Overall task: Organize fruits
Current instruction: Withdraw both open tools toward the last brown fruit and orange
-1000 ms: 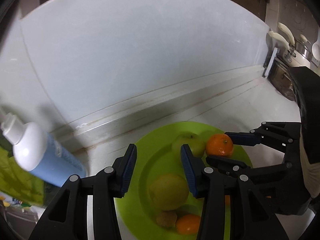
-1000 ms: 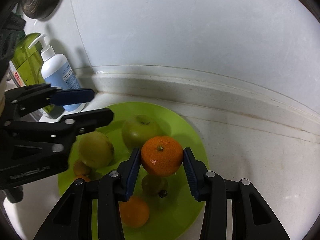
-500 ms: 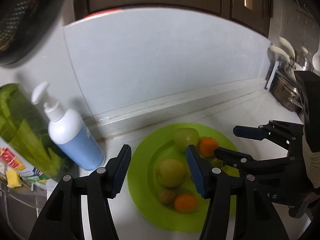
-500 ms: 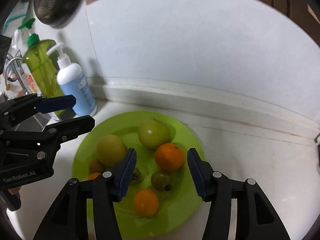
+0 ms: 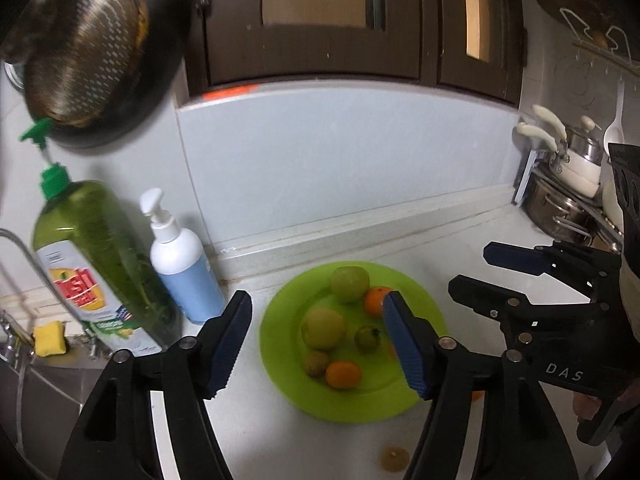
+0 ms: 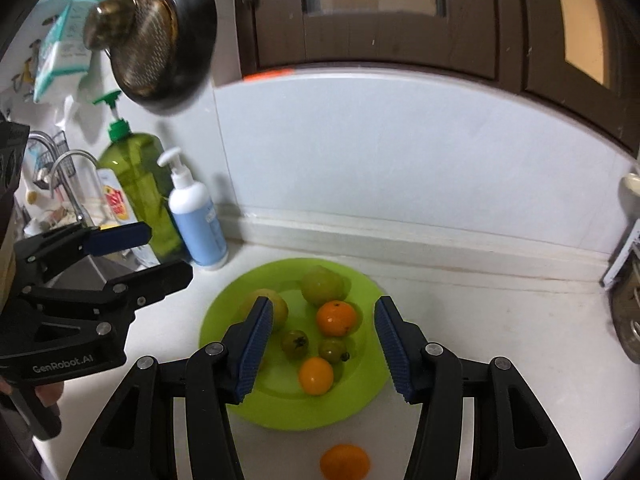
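Note:
A lime green plate (image 6: 360, 400) lies on the white counter and holds several fruits: a green apple (image 6: 322, 286), a yellow-green apple (image 6: 280, 306), an orange mandarin (image 6: 336, 317), two small green tomatoes (image 6: 295, 343), and a small orange (image 6: 315, 375). The plate also shows in the left wrist view (image 5: 428, 316). Another orange (image 6: 344, 462) lies on the counter in front of the plate. My right gripper (image 6: 324, 350) is open and empty above the plate. My left gripper (image 5: 316, 344) is open and empty above the plate's left side.
A green dish soap bottle (image 5: 100, 272) and a white-and-blue pump bottle (image 5: 184, 272) stand at the left by the sink, with a yellow sponge (image 5: 49, 338). A metal colander (image 5: 84, 52) hangs above. Pots (image 5: 568, 184) stand at the far right. A brown stain (image 5: 394, 458) marks the counter.
My right gripper let go of the mandarin onto the plate and opened. Both grippers pulled up and back from the plate, so more of the kitchen shows.

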Tool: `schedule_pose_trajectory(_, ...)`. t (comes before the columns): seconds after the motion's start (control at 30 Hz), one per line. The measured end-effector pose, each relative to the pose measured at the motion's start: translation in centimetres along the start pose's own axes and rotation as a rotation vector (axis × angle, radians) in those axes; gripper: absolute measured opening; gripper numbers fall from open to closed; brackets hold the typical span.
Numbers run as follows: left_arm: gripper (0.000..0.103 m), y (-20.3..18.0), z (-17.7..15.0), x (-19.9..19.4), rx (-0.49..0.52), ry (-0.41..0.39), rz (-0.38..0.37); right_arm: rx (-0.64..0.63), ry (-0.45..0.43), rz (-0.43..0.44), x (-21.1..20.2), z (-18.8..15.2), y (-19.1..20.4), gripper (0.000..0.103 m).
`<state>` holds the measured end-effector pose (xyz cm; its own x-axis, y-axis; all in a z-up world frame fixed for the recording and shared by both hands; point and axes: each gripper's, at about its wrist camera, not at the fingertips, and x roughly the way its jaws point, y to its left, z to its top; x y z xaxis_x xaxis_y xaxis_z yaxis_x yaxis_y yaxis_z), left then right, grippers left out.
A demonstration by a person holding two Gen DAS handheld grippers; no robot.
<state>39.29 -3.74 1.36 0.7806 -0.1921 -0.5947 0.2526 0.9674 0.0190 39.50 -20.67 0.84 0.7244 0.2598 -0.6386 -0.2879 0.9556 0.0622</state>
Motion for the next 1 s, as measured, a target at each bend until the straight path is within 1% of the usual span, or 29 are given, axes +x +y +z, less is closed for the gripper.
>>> schedule_pose_trajectory(0.07,0.069,-0.4,-0.3,-1.2,-0.002,-0.013,0.01,0.006,-0.016,-0.005,-1.3,-0.4,0.1,0.06)
schedule_pose_trajectory(0.3,0.076,-1.7,-2.0,-4.7,-0.019,-0.035,0.043,0.019,-0.044,-0.014,-4.4,-2.0,0.1,0.064)
schedule_pose_trajectory(0.37,0.077,-2.1,-2.6,-5.5,-0.026,-0.037,0.052,0.023,-0.046,-0.017,-5.1,-2.6,0.1,0.067)
schedule_pose_trajectory(0.4,0.079,-2.3,-2.9,-5.8,-0.031,-0.036,0.055,0.024,-0.045,-0.018,-5.3,-2.9,0.1,0.067)
schedule_pose_trajectory(0.5,0.08,-2.6,-4.2,-6.6,-0.058,-0.034,0.077,0.027,-0.036,-0.017,-5.9,-3.8,-0.1,0.067)
schedule_pose_trajectory(0.67,0.08,-3.7,-6.2,-6.7,-0.085,-0.005,0.083,0.017,-0.012,-0.013,-6.2,-5.5,-0.2,0.067)
schedule_pose_trajectory(0.87,0.08,-4.8,-8.5,-6.4,-0.103,0.028,0.061,-0.002,0.029,0.004,-5.9,-7.5,-0.5,0.067)
schedule_pose_trajectory(1.0,0.078,-5.5,-10.1,-5.8,-0.104,0.055,0.07,-0.015,0.054,0.006,-5.5,-8.7,-0.7,0.067)
